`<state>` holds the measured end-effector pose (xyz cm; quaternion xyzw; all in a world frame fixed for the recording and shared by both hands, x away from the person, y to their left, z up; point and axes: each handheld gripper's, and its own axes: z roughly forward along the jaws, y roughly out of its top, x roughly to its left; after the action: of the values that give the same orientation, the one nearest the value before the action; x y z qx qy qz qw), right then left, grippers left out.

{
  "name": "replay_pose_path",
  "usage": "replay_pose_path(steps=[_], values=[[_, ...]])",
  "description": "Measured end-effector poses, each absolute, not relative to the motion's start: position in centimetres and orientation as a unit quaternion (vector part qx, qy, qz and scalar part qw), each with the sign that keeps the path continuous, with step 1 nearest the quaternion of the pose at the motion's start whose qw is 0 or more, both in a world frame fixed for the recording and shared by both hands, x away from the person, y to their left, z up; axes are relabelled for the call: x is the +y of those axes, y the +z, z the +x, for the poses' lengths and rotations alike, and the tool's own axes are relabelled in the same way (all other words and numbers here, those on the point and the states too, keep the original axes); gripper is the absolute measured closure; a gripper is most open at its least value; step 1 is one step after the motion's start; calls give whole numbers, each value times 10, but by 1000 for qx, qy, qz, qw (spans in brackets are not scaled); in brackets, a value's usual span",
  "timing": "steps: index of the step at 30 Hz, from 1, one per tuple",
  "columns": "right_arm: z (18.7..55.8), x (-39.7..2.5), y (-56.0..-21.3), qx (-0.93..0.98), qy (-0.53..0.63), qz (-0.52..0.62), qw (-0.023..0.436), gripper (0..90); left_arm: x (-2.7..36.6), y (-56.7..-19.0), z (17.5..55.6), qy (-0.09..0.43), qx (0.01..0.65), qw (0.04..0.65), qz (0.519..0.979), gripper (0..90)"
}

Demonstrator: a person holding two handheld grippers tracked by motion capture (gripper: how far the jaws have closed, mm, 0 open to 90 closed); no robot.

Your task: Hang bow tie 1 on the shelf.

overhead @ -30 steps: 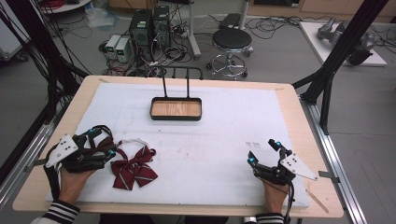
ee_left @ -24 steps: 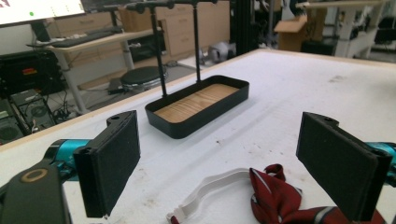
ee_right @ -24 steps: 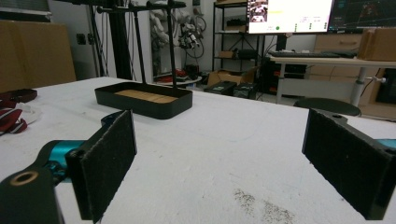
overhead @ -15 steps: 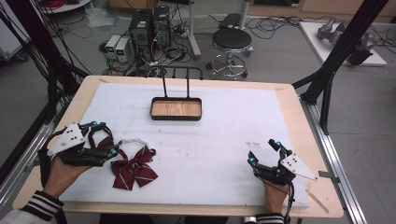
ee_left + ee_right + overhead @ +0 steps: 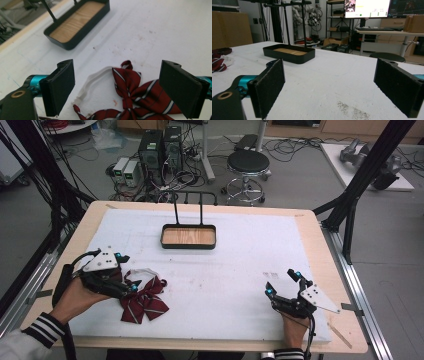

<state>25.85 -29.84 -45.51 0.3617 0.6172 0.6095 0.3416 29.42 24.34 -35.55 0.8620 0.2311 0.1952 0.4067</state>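
Since a moment ago our left gripper point(image 5: 117, 90) has swung over the striped bow tie point(image 5: 135, 95), jaws spread either side of its knot. We should lower squarely, then pinch. Our right gripper point(image 5: 284, 283) rests spread, well apart.

Dark-red, white-striped bow tie point(image 5: 145, 296); black tray point(image 5: 189, 236)

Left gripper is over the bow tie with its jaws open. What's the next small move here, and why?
Probably lower the left gripper a little and shut it on the knot of the bow tie. Its jaws stand wide open on either side of the red striped cloth, not yet touching it, and the knot lies roughly midway between them. The right gripper rests open, far off, so I would leave it.
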Motion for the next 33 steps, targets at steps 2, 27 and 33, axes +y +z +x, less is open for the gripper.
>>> replay_pose_path(steps=[2,27,33], values=[[259,-298,-455,617,609,363,341,91,239,-359,296,190,233,384,873,142],[259,-299,-455,617,609,364,340,92,212,-396,308,109,241,211,941,262],[259,-299,-455,618,609,364,339,91,211,-402,312,88,238,198,947,375]])
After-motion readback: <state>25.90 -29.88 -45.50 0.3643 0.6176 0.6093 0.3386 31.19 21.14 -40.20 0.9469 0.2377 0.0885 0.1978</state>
